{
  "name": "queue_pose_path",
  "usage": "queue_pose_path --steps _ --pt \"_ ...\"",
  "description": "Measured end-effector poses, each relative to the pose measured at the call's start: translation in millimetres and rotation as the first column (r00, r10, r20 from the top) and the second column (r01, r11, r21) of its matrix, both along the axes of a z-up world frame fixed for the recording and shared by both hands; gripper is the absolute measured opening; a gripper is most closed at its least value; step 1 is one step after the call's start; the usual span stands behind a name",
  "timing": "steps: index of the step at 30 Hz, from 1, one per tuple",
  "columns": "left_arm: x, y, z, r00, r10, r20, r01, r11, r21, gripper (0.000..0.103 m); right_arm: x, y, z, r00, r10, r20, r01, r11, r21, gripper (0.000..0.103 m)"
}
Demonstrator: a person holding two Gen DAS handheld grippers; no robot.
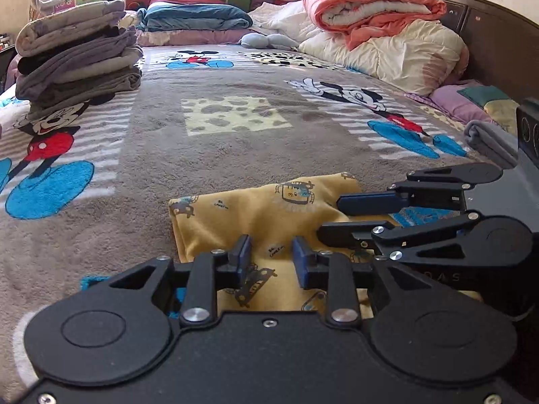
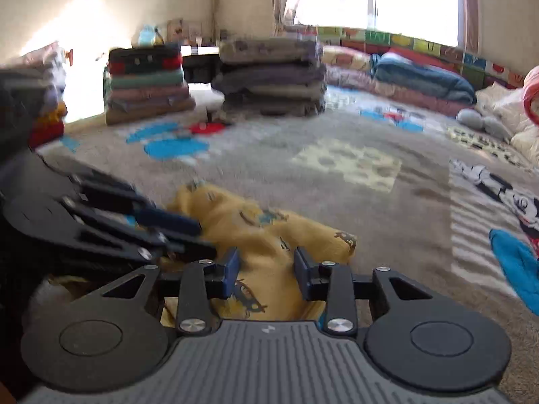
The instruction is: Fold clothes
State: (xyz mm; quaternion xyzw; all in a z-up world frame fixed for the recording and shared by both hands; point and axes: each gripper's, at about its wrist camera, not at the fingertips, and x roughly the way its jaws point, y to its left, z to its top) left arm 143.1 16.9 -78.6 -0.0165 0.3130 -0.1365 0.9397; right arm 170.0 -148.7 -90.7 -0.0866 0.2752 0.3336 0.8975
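A small yellow printed garment (image 1: 262,215) lies folded on the Mickey Mouse bed blanket (image 1: 209,155), near the front edge. My left gripper (image 1: 271,257) is open just above its near part, one finger on each side. My right gripper (image 1: 333,213) comes in from the right, open, its fingertips over the garment's right edge. In the right wrist view the garment (image 2: 269,235) lies bunched under my open right gripper (image 2: 266,269), and the left gripper (image 2: 198,235) reaches in from the left, touching the cloth.
A stack of folded grey clothes (image 1: 77,57) stands at the back left. More folded stacks (image 2: 148,84) stand beyond it. Quilts and pillows (image 1: 377,23) are piled along the headboard at the right. A grey cloth (image 1: 485,138) lies at the right edge.
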Motion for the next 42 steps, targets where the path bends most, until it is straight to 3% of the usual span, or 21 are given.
queue_pose_path --steps 3,6,10,14,21,26,29,32,34,37,38,42 --pt "5 6 7 0.998 0.006 0.069 -0.006 1.0 0.007 0.028 -3 -3 14 0.999 -0.007 0.044 0.006 1.0 0.018 0.034" --pt "24 10 0 0.999 0.012 0.04 -0.013 1.0 0.011 0.028 4 -2 23 0.995 0.011 0.098 -0.015 0.999 0.036 0.034" --pt "33 17 -10 1.0 0.03 -0.001 -0.03 0.999 -0.02 0.034 29 11 7 0.999 0.004 0.032 -0.004 1.0 -0.014 0.034" --pt "35 23 -12 1.0 0.028 -0.009 -0.028 0.998 -0.056 0.034 48 1 -1 0.997 -0.044 -0.06 0.048 0.997 0.056 0.034" --pt "24 27 -8 0.999 0.027 0.037 -0.026 0.998 -0.05 0.035 43 -9 -3 0.997 -0.058 -0.055 0.063 0.993 0.098 0.034" --pt "2 30 -4 0.987 0.138 0.078 -0.141 0.99 0.027 0.04 22 -22 4 0.989 -0.147 -0.013 0.148 0.986 0.082 0.036" --pt "-8 46 -5 0.979 0.201 0.03 -0.199 0.978 -0.063 0.042 13 -49 3 0.972 -0.204 -0.116 0.224 0.956 0.19 0.037" --pt "-21 60 -4 0.972 0.232 -0.035 -0.234 0.952 -0.198 0.043 7 -71 -3 0.945 -0.214 -0.247 0.282 0.916 0.287 0.038" --pt "-30 67 -7 0.97 0.225 -0.095 -0.243 0.92 -0.306 0.045 5 -85 -13 0.915 -0.203 -0.349 0.331 0.872 0.361 0.039" --pt "-43 66 -12 0.963 0.215 -0.165 -0.264 0.881 -0.393 0.047 -2 -100 -28 0.87 -0.17 -0.463 0.402 0.789 0.465 0.039" --pt "-47 65 -13 0.961 0.211 -0.18 -0.269 0.872 -0.41 0.047 -6 -102 -31 0.86 -0.16 -0.485 0.416 0.77 0.484 0.038" --pt "-63 58 -11 0.962 0.207 -0.18 -0.263 0.885 -0.383 0.047 -26 -105 -37 0.842 -0.139 -0.522 0.441 0.733 0.517 0.037"
